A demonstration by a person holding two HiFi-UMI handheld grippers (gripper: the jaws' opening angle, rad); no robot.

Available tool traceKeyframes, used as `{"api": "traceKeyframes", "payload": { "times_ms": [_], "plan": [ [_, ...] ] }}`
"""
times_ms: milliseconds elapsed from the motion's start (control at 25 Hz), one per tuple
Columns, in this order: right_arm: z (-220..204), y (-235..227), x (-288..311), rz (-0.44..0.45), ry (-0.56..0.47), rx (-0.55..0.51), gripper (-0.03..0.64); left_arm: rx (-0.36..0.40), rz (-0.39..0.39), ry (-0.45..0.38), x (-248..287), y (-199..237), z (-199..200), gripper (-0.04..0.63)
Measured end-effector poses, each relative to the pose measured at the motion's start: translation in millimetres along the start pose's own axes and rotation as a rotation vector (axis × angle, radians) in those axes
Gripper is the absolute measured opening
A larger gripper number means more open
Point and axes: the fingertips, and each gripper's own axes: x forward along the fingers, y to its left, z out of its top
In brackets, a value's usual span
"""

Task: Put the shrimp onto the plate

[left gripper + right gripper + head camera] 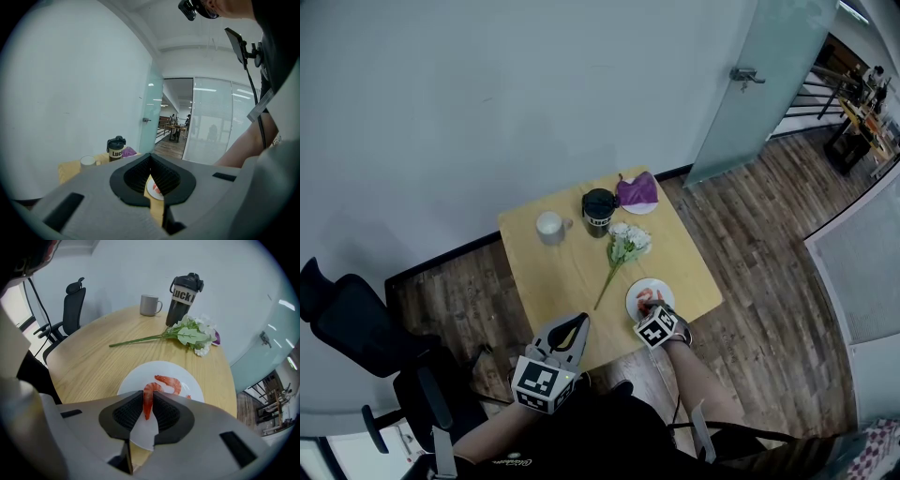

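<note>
- Left gripper (151, 161), jaws together on nothing, hovers at the table's (572, 272) near edge, at 7 o'clock.
- Right gripper (148, 394) pinches 1 shrimp (147, 405) just above the plate (133, 379).
- A second shrimp (169, 380) lies on the plate, at 1 o'clock of those jaws.
- Flowers (190, 336) lie beyond, at 12 o'clock.

Setting: office. Small wooden table (553, 272) against a plain pale wall (487, 94). Frosted glass door (750, 84) with a lever handle past the table's far right corner. Black swivel chair (356, 328) off its near left corner. Wood-plank floor (769, 244). Left gripper view: glass partition (211, 122), with desks (176, 127) and people beyond.
</note>
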Motion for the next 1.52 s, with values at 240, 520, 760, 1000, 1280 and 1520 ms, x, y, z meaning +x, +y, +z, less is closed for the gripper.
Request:
{"api": "traceKeyframes", "payload": {
  "times_ms": [240,520,760,1000,1280,1520],
  "plan": [
    [0,1,0,0.011,-0.007,0.019,0.068,0.005,-0.001,0.001,-1,1,-1,-0.002],
    [4,0,-7,0.000,-0.030,0.048,0.074,0.008,-0.017,-0.004,0,-1,-1,-0.002],
    [14,-8,-28,-0.021,-0.111,0.118,0.072,0.012,-0.047,-0.019,4,-8,3,-0.002],
    [38,-24,-83,-0.074,-0.307,0.262,0.034,0.026,-0.092,-0.040,8,-23,10,-0.002],
    [63,-36,-164,-0.188,-0.510,0.331,0.005,0.047,-0.141,-0.074,10,-45,21,-0.002],
    [87,-36,-259,-0.256,-0.764,0.414,0.003,0.059,-0.157,-0.100,5,-60,28,-0.002]
  ]
}}
